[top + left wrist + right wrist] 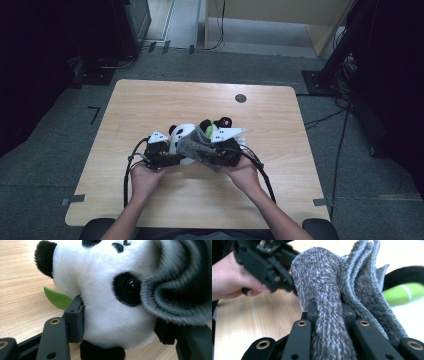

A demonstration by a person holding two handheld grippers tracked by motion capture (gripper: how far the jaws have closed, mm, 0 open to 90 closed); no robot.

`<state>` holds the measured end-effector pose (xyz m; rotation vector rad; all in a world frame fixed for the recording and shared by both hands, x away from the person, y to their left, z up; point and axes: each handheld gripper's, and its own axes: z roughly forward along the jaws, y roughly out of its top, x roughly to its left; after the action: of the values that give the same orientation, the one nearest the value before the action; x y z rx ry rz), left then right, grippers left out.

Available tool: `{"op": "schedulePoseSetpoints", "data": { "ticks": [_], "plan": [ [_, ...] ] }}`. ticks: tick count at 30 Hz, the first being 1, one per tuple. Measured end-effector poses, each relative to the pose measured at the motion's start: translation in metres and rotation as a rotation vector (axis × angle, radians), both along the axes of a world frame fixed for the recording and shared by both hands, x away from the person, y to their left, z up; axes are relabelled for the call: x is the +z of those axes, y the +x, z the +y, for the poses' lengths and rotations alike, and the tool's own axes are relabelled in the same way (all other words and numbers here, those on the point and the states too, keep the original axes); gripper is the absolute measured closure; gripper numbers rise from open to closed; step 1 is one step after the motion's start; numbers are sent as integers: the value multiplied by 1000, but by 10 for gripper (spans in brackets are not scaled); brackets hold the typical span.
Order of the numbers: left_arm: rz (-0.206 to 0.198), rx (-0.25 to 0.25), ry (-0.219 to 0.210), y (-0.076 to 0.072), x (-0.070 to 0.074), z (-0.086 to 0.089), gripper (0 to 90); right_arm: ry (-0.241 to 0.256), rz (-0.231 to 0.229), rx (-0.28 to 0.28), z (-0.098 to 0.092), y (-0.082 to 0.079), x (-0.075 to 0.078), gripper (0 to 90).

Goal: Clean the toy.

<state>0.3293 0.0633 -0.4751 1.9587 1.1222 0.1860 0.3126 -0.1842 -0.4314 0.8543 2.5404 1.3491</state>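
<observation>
**Panda toy and grey cloth held between two grippers at mid-table**

While both hands meet near the middle of the wooden table (150,100), the plush panda (182,136) lies there between the grippers, with the grey cloth (197,146) draped over its right side. The panda is white and fluffy, with black ears, a black patch round a glossy eye and a green felt leaf (58,298) tucked beside its head. The cloth is a ribbed, fuzzy grey, bunched into thick folds.

From the high view, the left gripper (161,156) and right gripper (227,152) sit close together, each with a pale three-cornered plate on top, cables looping back toward the person; the toy shows as a small white and black bundle with a spot of green.

Up close, the left gripper view shows what that view cannot: its two black jaws press into the panda's head from either side, clamped on the plush, with the cloth's edge curling just past the eye. The right gripper view shows its jaws closed on a twisted rope of the cloth (329,315), with the left hand (229,280) and its gripper beyond.
</observation>
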Motion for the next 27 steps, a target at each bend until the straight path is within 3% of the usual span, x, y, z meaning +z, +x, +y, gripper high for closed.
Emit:
{"op": "schedulePoseSetpoints", "data": {
  "ticks": [3,8,16,27],
  "plan": [
    [6,-3,1,1,1,0,375,-21,-8,7,-2,-8,-6,773],
    [19,-1,-10,3,1,1,376,-5,9,-5,-9,-11,-12,773],
    [27,-10,-12,5,3,1,378,-53,-5,-5,-18,-18,-20,774],
    [40,-11,-32,8,2,2,397,-53,38,-27,-45,-29,-21,776]
  ]
}}
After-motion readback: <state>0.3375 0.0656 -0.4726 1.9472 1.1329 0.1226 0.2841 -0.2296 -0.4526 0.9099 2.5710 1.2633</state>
